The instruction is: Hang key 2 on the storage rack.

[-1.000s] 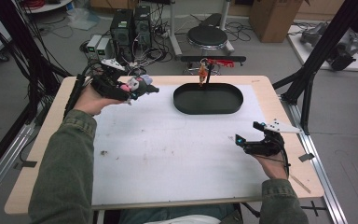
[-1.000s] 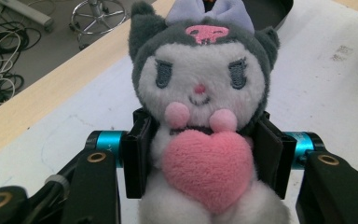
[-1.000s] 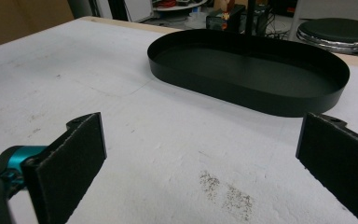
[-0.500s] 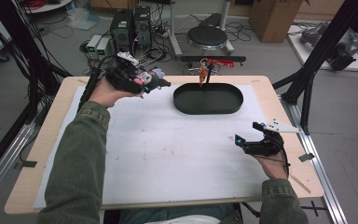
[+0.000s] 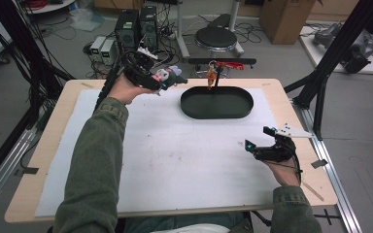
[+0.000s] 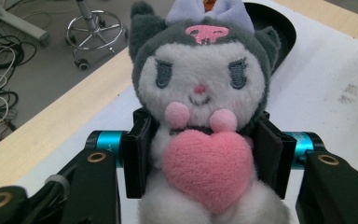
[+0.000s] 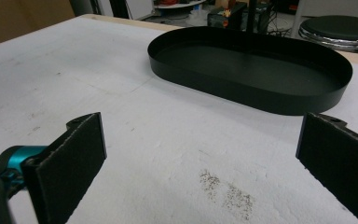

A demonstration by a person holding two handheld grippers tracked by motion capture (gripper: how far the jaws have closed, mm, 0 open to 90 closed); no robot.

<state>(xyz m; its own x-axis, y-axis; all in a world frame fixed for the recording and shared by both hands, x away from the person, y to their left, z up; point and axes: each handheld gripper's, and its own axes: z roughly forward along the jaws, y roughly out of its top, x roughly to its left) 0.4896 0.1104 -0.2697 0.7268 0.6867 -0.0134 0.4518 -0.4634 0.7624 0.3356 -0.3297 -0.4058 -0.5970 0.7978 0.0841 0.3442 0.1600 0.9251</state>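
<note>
Overhead and close views, shared tray (image 5: 217, 103)

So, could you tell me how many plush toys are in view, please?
1. The plush toy is clamped between the jaws of the left gripper, held up left of the black tray. The tray looks empty.

The plush toy (image 6: 200, 126) is sitting upright between the jaws of the left gripper (image 5: 167, 80), clamped at its sides. It is showing a grey hood, white face, lilac bow and a pink heart on its chest. It is hanging above the table's far left, just left of the empty black oval tray (image 5: 217, 103).
</note>
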